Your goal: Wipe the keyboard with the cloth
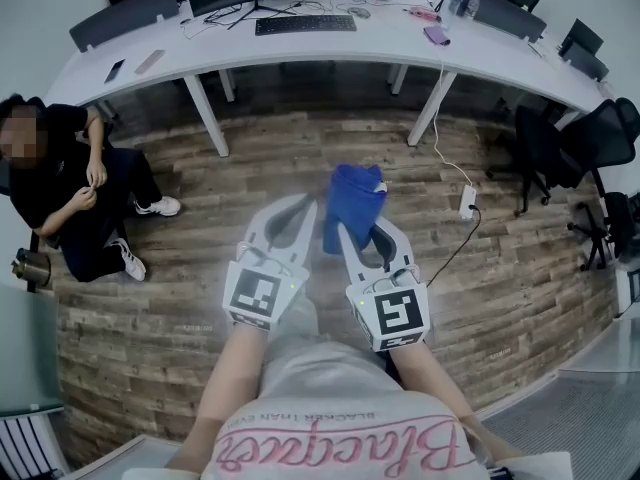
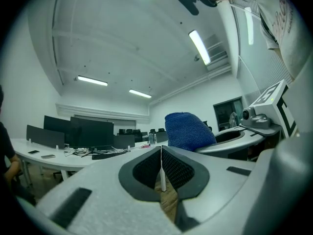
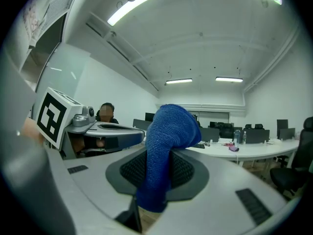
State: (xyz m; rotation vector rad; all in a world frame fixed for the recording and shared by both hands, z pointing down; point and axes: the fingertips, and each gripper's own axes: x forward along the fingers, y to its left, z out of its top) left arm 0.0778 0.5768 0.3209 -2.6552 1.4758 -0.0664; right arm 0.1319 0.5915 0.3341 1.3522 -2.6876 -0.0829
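Observation:
A blue cloth (image 1: pixel 352 206) is pinched in my right gripper (image 1: pixel 352 230), drooping over the jaws; in the right gripper view the cloth (image 3: pixel 165 151) fills the gap between the pads. My left gripper (image 1: pixel 303 216) is shut with nothing in it, its pads touching in the left gripper view (image 2: pixel 161 166), where the cloth (image 2: pixel 188 130) shows to the right. Both grippers are held over the wooden floor, well short of the white desk (image 1: pixel 330 40). The black keyboard (image 1: pixel 305 25) lies on that desk, far ahead.
A person (image 1: pixel 60 183) sits on the floor at the left. Monitors, cables, a phone (image 1: pixel 115 70) and a purple item (image 1: pixel 437 35) lie on the desk. A power strip (image 1: pixel 467 202) with cable lies on the floor. Black chairs (image 1: pixel 570 148) stand at the right.

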